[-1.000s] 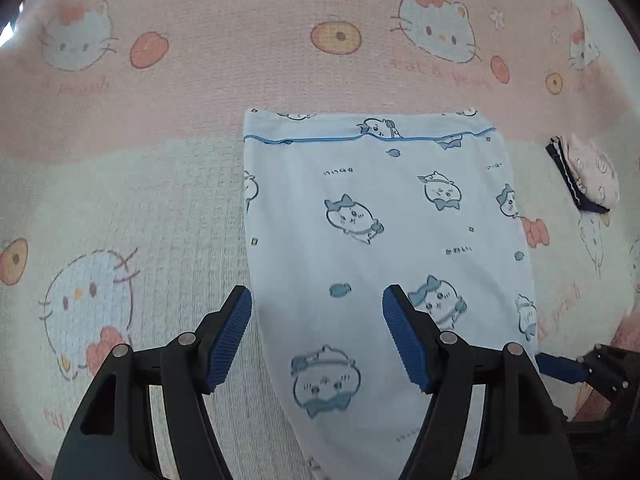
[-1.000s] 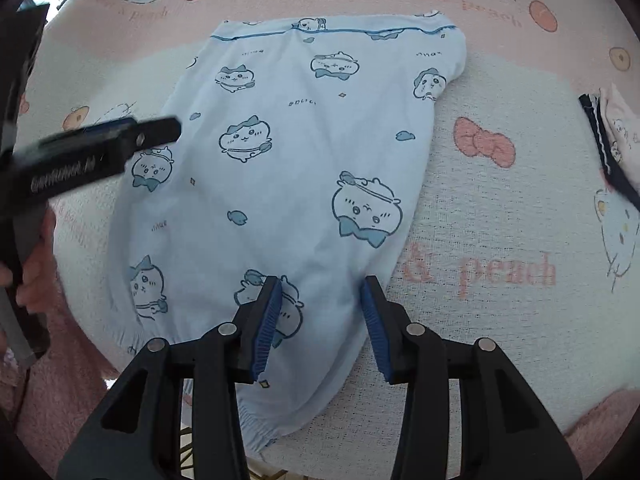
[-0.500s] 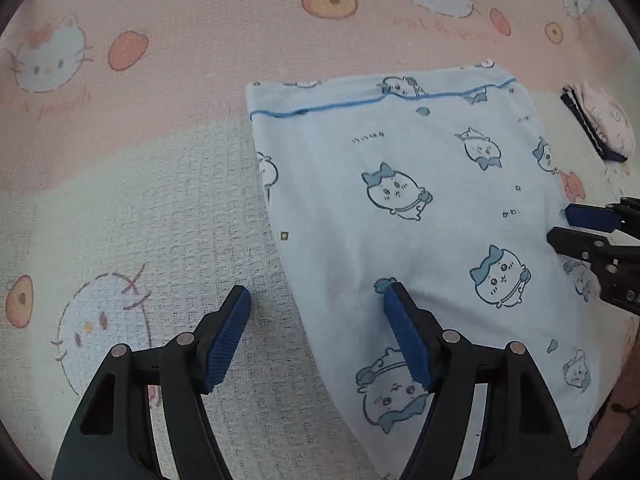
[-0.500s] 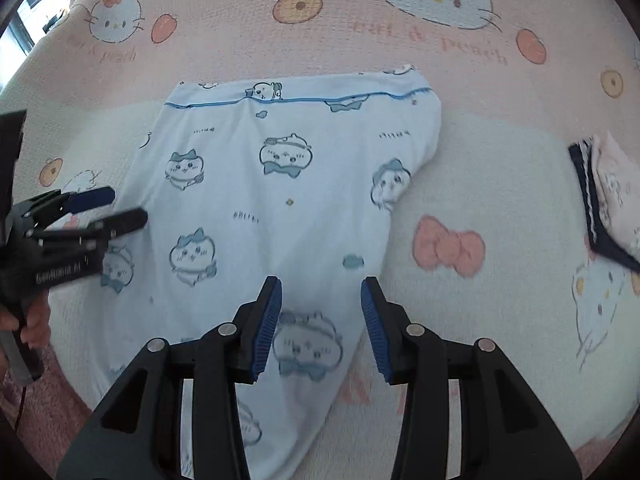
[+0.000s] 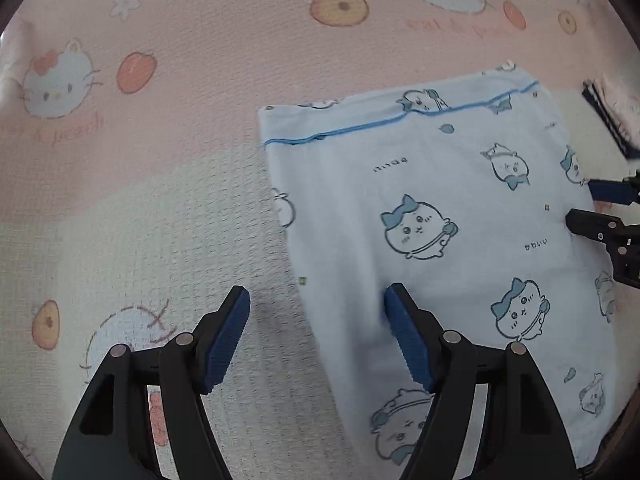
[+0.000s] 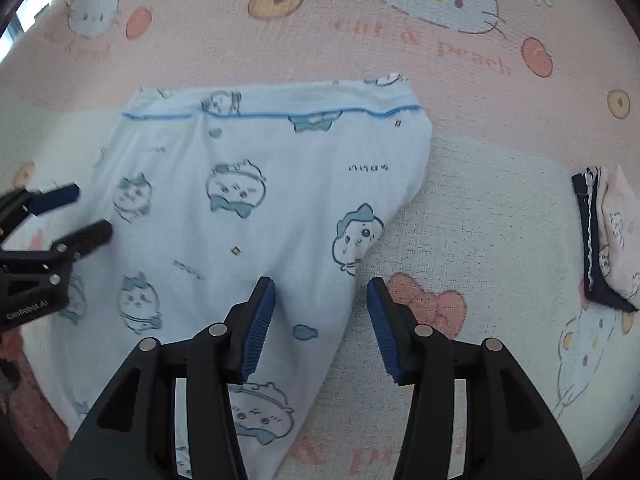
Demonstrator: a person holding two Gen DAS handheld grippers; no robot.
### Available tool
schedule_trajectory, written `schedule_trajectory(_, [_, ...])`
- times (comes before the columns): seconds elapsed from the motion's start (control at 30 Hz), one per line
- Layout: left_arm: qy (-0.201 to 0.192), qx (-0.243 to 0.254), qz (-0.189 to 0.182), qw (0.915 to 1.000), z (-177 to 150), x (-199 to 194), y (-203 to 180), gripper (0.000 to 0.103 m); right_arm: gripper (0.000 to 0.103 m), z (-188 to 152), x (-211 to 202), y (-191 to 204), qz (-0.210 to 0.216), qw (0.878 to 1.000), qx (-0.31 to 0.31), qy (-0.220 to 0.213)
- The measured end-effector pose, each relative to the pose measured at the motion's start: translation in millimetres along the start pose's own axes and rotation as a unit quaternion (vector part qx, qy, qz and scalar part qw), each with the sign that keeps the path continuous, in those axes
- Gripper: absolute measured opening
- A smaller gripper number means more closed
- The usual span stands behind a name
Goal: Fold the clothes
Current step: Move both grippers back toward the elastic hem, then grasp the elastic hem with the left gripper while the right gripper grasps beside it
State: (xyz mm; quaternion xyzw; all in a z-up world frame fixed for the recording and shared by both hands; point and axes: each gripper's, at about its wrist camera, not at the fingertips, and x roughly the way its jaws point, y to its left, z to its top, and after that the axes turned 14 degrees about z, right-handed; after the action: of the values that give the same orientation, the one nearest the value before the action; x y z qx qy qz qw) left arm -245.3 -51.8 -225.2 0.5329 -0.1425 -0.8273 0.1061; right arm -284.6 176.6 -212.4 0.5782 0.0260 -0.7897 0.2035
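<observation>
A light blue garment [image 5: 420, 200] with cartoon animal prints and a blue piped hem lies flat on the bed cover. My left gripper [image 5: 316, 300] is open and points down over the garment's left edge, which runs between its fingers. In the right wrist view the same garment [image 6: 260, 200] tapers toward the camera. My right gripper [image 6: 320, 286] hangs over its right edge, jaws opening, pads not pressing on the cloth. Each gripper shows in the other's view: the right gripper [image 5: 588, 204] and the left gripper [image 6: 90, 210].
The pink and cream bed cover [image 6: 480, 200] with cat and peach prints spreads all around. A small folded pink and navy piece [image 6: 612, 240] lies to the right of the garment, also visible as a folded piece [image 5: 612, 116] at the far right.
The left gripper shifted left, from over the cloth to its left edge. The right gripper moved up the garment to its right edge, and its jaws widened.
</observation>
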Motion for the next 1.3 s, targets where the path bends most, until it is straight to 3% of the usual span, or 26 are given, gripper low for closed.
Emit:
schedule_trajectory(0.07, [0.024,-0.040,-0.009,0.9989,-5,5,29,0.073,0.057,-4,-6,-6,-0.022,1.000,0.002,-0.001])
schedule_trajectory(0.17, [-0.003,-0.062,-0.006,0.9980,-16,0,39,0.073,0.057,-12,-14,4,-0.081,0.996,-0.040,-0.004])
schedule_trajectory(0.27, [-0.026,-0.042,-0.053,0.9973,-19,-16,19,0.073,0.057,-18,-37,26,-0.037,0.998,-0.043,-0.036])
schedule_trajectory(0.37, [-0.032,0.014,-0.066,0.9972,-23,-33,-12,0.073,0.057,-40,-41,47,0.060,0.997,-0.009,-0.042])
schedule_trajectory(0.47, [-0.019,0.066,-0.006,0.9976,-45,-33,-21,0.074,0.057,-60,-15,41,0.007,1.000,-0.023,0.015])
schedule_trajectory(0.5, [-0.016,0.077,0.016,0.9968,-54,-32,-20,0.075,0.057,-68,-18,35,0.003,1.000,-0.009,0.013])
schedule_trajectory(0.57, [0.032,0.023,0.032,0.9987,-58,-31,7,0.075,0.057,-84,-31,20,0.000,0.999,0.034,0.004])
schedule_trajectory(0.63, [0.053,-0.027,0.011,0.9982,-63,-36,24,0.075,0.057,-96,-46,10,-0.003,0.998,0.068,-0.003])
schedule_trajectory(0.7, [0.052,-0.039,-0.041,0.9970,-68,-50,22,0.075,0.057,-104,-58,16,0.042,0.996,0.081,-0.021])
schedule_trajectory(0.77, [0.047,-0.025,-0.060,0.9967,-76,-65,6,0.075,0.057,-111,-65,29,0.100,0.990,0.093,-0.032])
schedule_trajectory(0.87, [0.071,0.014,-0.030,0.9969,-79,-78,-27,0.075,0.057,-125,-56,63,0.118,0.991,0.055,-0.015])
schedule_trajectory(0.93, [0.089,0.047,0.003,0.9949,-93,-81,-45,0.075,0.056,-138,-42,81,0.099,0.995,0.022,0.011])
schedule_trajectory(1.0, [0.086,0.044,0.005,0.9953,-103,-81,-41,0.075,0.057,-149,-35,82,0.082,0.996,0.015,0.016])
schedule_trajectory(1.13, [0.094,-0.061,-0.054,0.9923,-105,-82,-8,0.075,0.057,-152,-47,76,0.064,0.997,0.037,0.012])
schedule_trajectory(1.2, [0.104,-0.121,-0.101,0.9819,-110,-78,9,0.075,0.057,-152,-60,80,0.040,0.998,0.037,-0.010])
schedule_trajectory(1.3, [0.127,-0.175,-0.145,0.9657,-120,-73,18,0.075,0.057,-154,-78,95,0.070,0.997,0.017,-0.030])
